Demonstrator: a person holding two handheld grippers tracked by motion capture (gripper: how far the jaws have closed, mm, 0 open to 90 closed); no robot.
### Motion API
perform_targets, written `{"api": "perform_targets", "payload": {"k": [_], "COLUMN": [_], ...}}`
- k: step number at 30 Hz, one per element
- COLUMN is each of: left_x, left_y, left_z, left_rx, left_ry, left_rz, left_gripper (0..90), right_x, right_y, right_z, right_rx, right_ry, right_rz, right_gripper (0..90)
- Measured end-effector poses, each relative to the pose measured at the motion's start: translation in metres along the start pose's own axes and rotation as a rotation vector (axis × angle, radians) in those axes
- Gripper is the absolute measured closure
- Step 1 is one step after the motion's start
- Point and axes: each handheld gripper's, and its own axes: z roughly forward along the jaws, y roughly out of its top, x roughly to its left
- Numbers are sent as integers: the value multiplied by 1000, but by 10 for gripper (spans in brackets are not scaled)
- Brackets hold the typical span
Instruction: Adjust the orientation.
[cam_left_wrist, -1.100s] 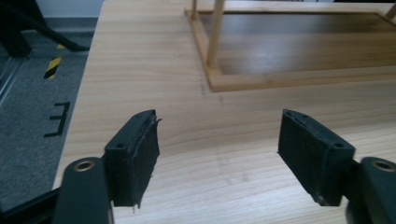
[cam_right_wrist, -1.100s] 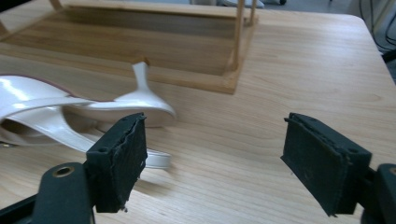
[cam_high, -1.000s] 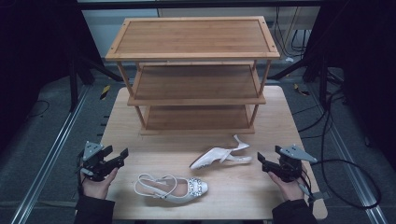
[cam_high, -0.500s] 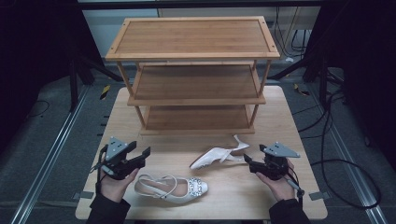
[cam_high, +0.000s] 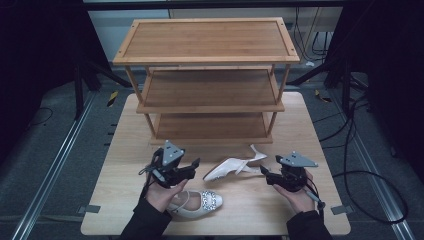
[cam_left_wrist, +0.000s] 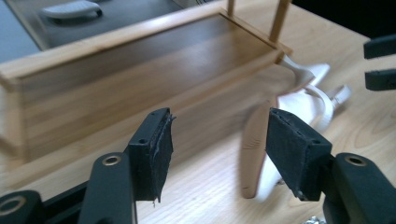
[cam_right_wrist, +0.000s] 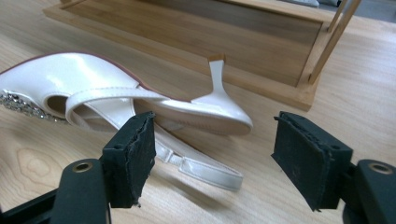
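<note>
- High view: left gripper (cam_high: 194, 164) over the upright shoe (cam_high: 200, 202), whose heel end is hidden by the hand; jaws look apart. Right gripper (cam_high: 264, 172) near the tipped shoe (cam_high: 231, 167), jaw gap hard to read. Wooden table (cam_high: 125, 150), three-shelf rack (cam_high: 207, 80), dark floor with cables around
- Left gripper view: jaws wide, empty; tipped shoe (cam_left_wrist: 261, 154) blurred beyond, rack base (cam_left_wrist: 116, 93) behind, other gripper cut off at right edge
- Right gripper view: jaws wide, empty; tipped shoe (cam_right_wrist: 140, 102) on its side, toe cut off at left
</note>
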Motion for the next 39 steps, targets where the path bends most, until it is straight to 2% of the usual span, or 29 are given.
{"api": "perform_targets", "payload": {"k": [5, 8, 13, 18, 27, 29, 31, 32, 34, 36, 37, 38, 39], "left_x": [-13, -21, -24, -25, -27, -28, -27, -27, -27, -28, -29, -31, -31], "left_y": [-5, -15, -26, -31, -40, -40, -40, -40, -40, -41, -42, -43, -43], "left_z": [22, 33, 43, 46, 54, 56, 55, 56, 55, 55, 55, 55, 55], "left_rx": [61, 95, 141, 164, 227, 225, 228, 227, 229, 232, 233, 235, 235], "left_ry": [-28, -45, -49, -57, -38, -46, -50, -53, -59, -66, -67, -70, -70], "left_rz": [24, 35, 45, 46, 76, 79, 75, 74, 78, 84, 92, 100, 100], "left_gripper": [412, 434, 482, 521, 524, 523, 536, 536, 546, 543, 543, 543, 545], "right_x": [-1, -1, -2, -2, -3, -2, 1, 1, 2, 2, 2, 2, 2], "right_y": [-5, -12, -17, -20, -23, -22, -19, -19, -15, -13, -13, -11, -11], "right_z": [1, 3, 9, 15, 24, 25, 26, 26, 24, 21, 21, 17, 17], "right_rx": [21, 45, 84, 114, 162, 172, 178, 178, 176, 166, 166, 148, 148], "right_ry": [3, 9, 9, 8, 5, 10, -7, -7, -14, -5, -5, 8, 8], "right_rz": [-15, -26, -43, -65, -107, -115, -142, -142, -150, -139, -139, -119, -119], "right_gripper": [306, 305, 301, 309, 462, 515, 565, 565, 637, 692, 692, 731, 731]}}
